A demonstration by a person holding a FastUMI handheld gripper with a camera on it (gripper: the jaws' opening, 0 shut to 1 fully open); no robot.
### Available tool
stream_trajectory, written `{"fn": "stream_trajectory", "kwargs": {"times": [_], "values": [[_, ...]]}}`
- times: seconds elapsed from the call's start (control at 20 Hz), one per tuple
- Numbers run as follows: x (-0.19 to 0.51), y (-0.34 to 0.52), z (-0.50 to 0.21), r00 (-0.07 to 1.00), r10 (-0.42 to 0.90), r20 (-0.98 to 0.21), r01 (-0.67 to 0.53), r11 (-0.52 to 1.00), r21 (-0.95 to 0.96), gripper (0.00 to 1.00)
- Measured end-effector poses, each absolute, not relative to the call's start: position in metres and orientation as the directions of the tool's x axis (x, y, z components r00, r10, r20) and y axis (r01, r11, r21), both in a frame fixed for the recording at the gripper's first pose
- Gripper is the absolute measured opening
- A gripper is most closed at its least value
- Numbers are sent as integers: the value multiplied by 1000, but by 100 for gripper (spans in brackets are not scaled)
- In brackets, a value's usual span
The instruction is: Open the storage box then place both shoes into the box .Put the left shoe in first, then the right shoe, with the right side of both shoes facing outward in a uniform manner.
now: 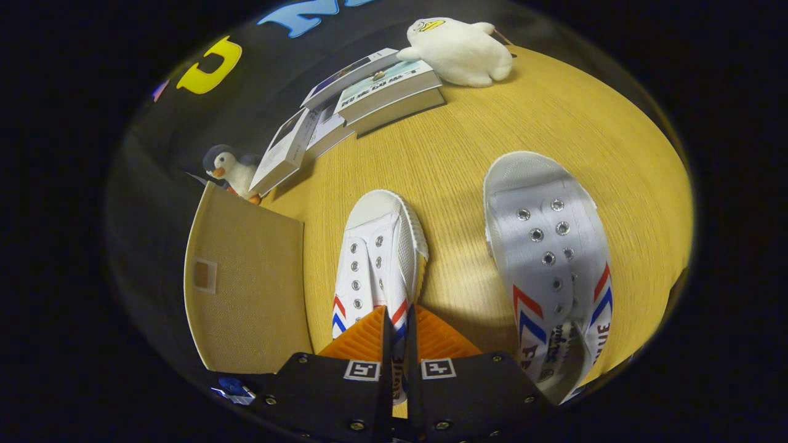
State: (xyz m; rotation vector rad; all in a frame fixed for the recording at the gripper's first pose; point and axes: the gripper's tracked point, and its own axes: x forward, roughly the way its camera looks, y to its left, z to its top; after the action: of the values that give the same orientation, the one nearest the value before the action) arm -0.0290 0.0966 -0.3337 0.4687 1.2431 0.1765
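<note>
Wide wooden table (492, 141) fills the scene, and there's good bare board between and ahead of the 2 shoes. On the gripper's left stands the tan storage box (246, 289), its fabric panel upright just beside the held shoe; from here I can't tell whether its lid is off. Over on the other side lies the second shoe (548, 258), well apart, toe pointing away, untouched. And here's the action: the gripper (399, 335) is pinched tight on the near shoe (378, 258), both fingers pressed onto the thin side wall by the striped quarter, with barely a sliver of canvas between them. That looks like the first shoe going in. To do it well, I'd judge: keep the pinch firm, lift straight so the sole clears the table, then swing left over the box's top edge without clipping it, keeping the toe level. Watch that box wall, it's the closest edge. Farther back, a stack of books (369, 92), a white plush (462, 52) and a little penguin toy (228, 169) sit by the cloth, well out of the path.
</note>
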Motion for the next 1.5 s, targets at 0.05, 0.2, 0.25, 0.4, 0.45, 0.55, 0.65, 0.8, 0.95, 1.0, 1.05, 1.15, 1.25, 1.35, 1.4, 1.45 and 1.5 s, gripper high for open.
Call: {"fn": "stream_trajectory", "kwargs": {"times": [0.05, 0.2, 0.25, 0.4, 0.45, 0.55, 0.65, 0.8, 0.95, 1.0, 1.05, 1.15, 1.25, 1.35, 1.4, 1.45, 1.5], "values": [[-29, 99, -331, 324, 388, -863, 129, 885, 447, 10], [-26, 99, -325, 356, 391, -849, 175, 865, 471, 0], [-25, 101, -323, 350, 404, -845, 176, 858, 483, 0], [-24, 108, -303, 366, 434, -823, 156, 843, 514, 0], [-22, 111, -295, 374, 436, -818, 145, 844, 516, 0], [-16, 119, -278, 388, 443, -808, 127, 843, 523, 0], [-11, 130, -258, 404, 462, -790, 111, 832, 544, 1], [-3, 147, -229, 432, 493, -756, 96, 808, 582, 0], [6, 165, -201, 460, 510, -726, 64, 797, 601, 1], [9, 172, -193, 468, 518, -716, 51, 793, 607, 0], [12, 179, -185, 477, 525, -704, 42, 787, 616, 0], [15, 196, -173, 485, 543, -685, 23, 775, 631, 0], [16, 213, -168, 482, 553, -680, 4, 775, 632, 0], [15, 231, -166, 474, 554, -684, -14, 782, 623, 0], [14, 240, -166, 473, 555, -685, -23, 784, 620, 0], [12, 250, -167, 466, 559, -686, -32, 786, 618, 0], [11, 259, -167, 461, 560, -688, -37, 787, 616, 0]]}}
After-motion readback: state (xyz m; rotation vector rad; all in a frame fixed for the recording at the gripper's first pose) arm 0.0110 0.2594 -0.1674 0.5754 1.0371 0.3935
